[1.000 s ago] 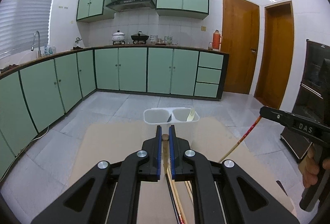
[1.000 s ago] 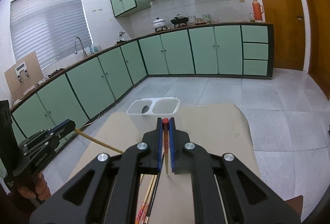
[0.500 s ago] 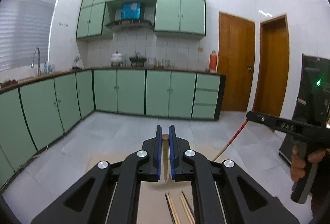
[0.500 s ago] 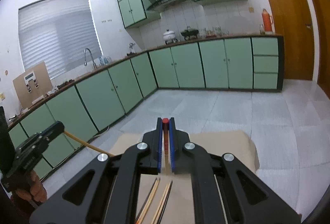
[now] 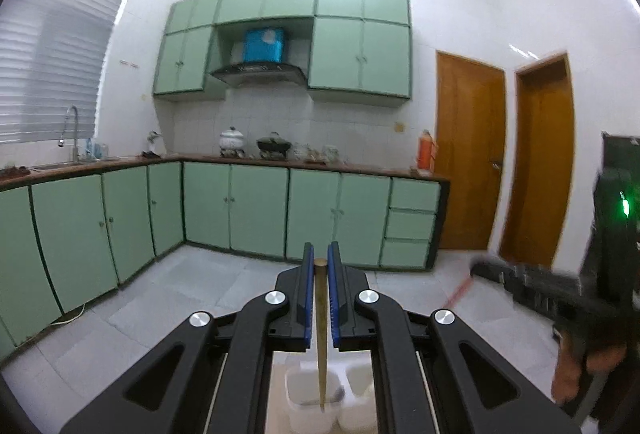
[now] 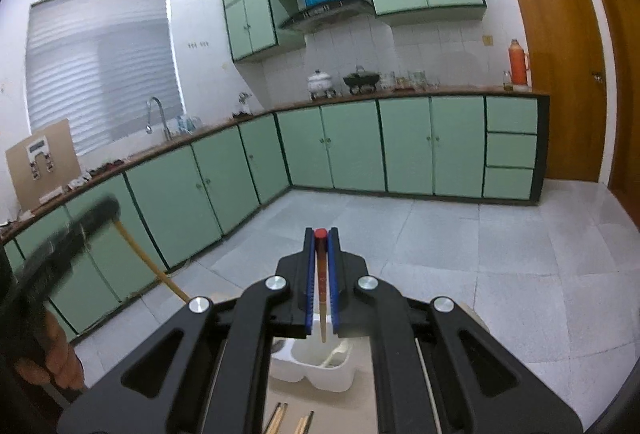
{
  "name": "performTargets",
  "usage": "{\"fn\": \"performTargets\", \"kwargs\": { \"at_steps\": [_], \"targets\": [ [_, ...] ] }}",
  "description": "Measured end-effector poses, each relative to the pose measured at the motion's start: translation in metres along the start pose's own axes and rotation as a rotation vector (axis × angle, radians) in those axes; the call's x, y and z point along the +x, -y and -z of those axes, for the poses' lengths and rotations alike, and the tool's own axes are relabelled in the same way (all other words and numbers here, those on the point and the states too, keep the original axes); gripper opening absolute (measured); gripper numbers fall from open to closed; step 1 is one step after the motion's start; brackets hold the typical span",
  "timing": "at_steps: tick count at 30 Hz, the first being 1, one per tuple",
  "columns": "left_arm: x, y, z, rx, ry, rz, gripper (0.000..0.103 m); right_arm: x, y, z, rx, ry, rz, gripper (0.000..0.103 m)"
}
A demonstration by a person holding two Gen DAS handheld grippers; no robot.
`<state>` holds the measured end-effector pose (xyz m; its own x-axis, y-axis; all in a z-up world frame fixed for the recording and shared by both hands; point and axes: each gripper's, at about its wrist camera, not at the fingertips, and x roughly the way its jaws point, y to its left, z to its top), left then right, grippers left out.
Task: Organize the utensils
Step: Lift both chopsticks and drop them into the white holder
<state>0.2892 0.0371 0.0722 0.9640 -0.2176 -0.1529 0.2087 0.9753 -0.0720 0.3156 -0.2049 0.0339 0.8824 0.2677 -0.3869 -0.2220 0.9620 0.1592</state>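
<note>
My left gripper (image 5: pixel 319 266) is shut on a plain wooden chopstick (image 5: pixel 321 338) that hangs point down, its tip over the left compartment of the white two-compartment holder (image 5: pixel 304 410). My right gripper (image 6: pixel 320 238) is shut on a red-topped chopstick (image 6: pixel 321 294), its tip hanging just above the same holder (image 6: pixel 316 374). The holder has utensils inside. Each gripper shows blurred in the other's view: the right one (image 5: pixel 532 286), the left one (image 6: pixel 72 234).
Loose chopsticks (image 6: pixel 292 420) lie on the tan table surface in front of the holder. Green kitchen cabinets (image 5: pixel 256 210), a tiled floor (image 6: pixel 460 242) and two wooden doors (image 5: pixel 468 154) lie beyond.
Both grippers have risen and tipped their chopsticks upright over the holder. The holder now sits at the bottom of both views, under the chopstick tips.
</note>
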Motion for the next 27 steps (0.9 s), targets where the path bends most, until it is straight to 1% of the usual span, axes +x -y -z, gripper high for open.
{"fn": "performTargets", "kwargs": {
  "at_steps": [3,5,8,11,14,17,18,20,23,26,27],
  "targets": [
    [0.017,-0.006,-0.007,-0.045,-0.007,0.02,0.006,0.02,0.006,0.012,0.017,-0.038,0.012,0.005],
    [0.026,-0.006,-0.009,-0.038,-0.008,0.015,0.006,0.029,0.009,0.02,0.031,-0.06,0.009,0.005],
    [0.03,-0.005,-0.011,-0.035,-0.005,0.019,0.006,0.035,0.007,0.027,0.025,-0.063,0.0,0.005],
    [0.028,-0.002,-0.009,-0.033,0.01,0.023,0.006,0.038,0.005,0.024,0.011,-0.056,-0.005,0.005],
    [0.034,0.001,-0.008,-0.002,0.019,0.008,0.006,0.04,0.003,0.022,0.003,-0.049,-0.006,0.005],
    [0.043,0.001,-0.002,0.005,0.017,-0.001,0.006,0.046,0.003,0.024,0.012,-0.058,-0.005,0.005],
    [0.049,0.001,0.003,0.011,0.014,-0.015,0.006,0.048,0.004,0.025,0.019,-0.062,-0.006,0.005],
    [0.063,-0.002,0.015,0.003,-0.013,-0.03,0.006,0.054,0.005,0.031,0.028,-0.08,-0.003,0.005],
    [0.08,-0.005,0.032,-0.01,-0.074,-0.035,0.007,0.06,0.005,0.042,0.027,-0.108,0.002,0.005],
    [0.096,-0.012,0.052,-0.026,-0.172,-0.033,0.007,0.067,0.004,0.052,0.027,-0.141,0.0,0.005],
    [0.097,-0.015,0.057,-0.034,-0.189,-0.031,0.008,0.068,0.004,0.056,0.029,-0.153,-0.002,0.006]
  ]
}}
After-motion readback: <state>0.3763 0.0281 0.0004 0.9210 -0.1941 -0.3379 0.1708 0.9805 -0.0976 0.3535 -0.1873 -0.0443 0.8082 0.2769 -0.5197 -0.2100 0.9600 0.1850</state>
